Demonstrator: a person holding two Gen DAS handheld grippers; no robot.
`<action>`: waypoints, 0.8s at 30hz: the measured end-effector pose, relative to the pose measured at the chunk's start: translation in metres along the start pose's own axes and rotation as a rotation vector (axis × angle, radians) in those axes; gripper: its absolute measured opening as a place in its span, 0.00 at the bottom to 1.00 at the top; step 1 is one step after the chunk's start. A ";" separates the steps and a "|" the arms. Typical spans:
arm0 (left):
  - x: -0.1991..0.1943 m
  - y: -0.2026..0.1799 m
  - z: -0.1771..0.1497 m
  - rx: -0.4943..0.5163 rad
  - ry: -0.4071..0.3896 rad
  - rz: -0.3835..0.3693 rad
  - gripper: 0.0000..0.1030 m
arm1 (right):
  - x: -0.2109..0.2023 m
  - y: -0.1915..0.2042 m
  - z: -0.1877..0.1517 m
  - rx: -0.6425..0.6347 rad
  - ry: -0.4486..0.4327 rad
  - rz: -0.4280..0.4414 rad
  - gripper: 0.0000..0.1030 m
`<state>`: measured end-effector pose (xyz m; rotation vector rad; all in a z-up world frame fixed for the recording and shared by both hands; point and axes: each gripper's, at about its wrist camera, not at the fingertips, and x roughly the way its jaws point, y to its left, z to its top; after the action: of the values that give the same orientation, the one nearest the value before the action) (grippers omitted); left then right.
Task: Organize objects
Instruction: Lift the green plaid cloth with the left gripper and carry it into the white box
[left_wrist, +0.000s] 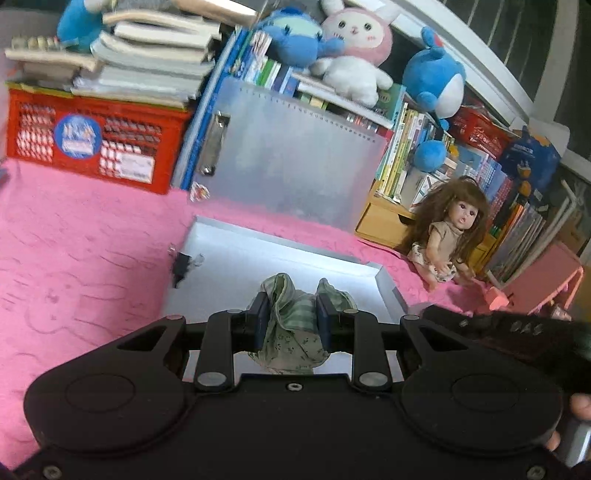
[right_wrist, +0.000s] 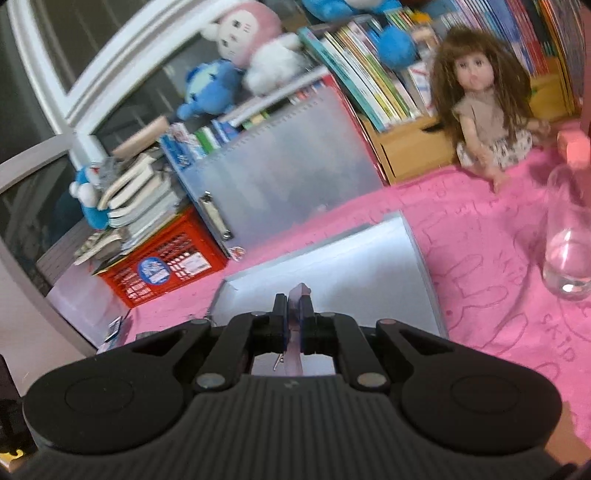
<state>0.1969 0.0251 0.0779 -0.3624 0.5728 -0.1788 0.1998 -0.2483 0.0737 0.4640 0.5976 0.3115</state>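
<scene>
Fingers of left gripper (left_wrist: 291, 314) pinch bunched green cloth (left_wrist: 295, 325) over white tray (left_wrist: 236, 254) on pink blanket (left_wrist: 81, 236); right gripper (right_wrist: 293, 314) fingers pinch thin clear pink clip (right_wrist: 297, 325) above tray's near edge.

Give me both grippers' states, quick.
Left gripper: closed on the green cloth, above the white tray.
Right gripper: closed on a thin pinkish clip-like item; exact identity unclear.
</scene>
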 end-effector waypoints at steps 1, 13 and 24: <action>0.009 0.000 0.001 -0.010 0.009 -0.003 0.25 | 0.006 -0.003 0.000 0.010 0.006 -0.003 0.07; 0.069 0.011 -0.008 -0.029 0.095 0.059 0.25 | 0.056 -0.027 -0.009 0.071 0.087 -0.043 0.07; 0.079 0.012 -0.014 -0.016 0.114 0.076 0.25 | 0.065 -0.033 -0.016 0.058 0.113 -0.073 0.08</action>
<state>0.2558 0.0113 0.0233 -0.3467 0.6999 -0.1219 0.2463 -0.2445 0.0155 0.4809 0.7333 0.2522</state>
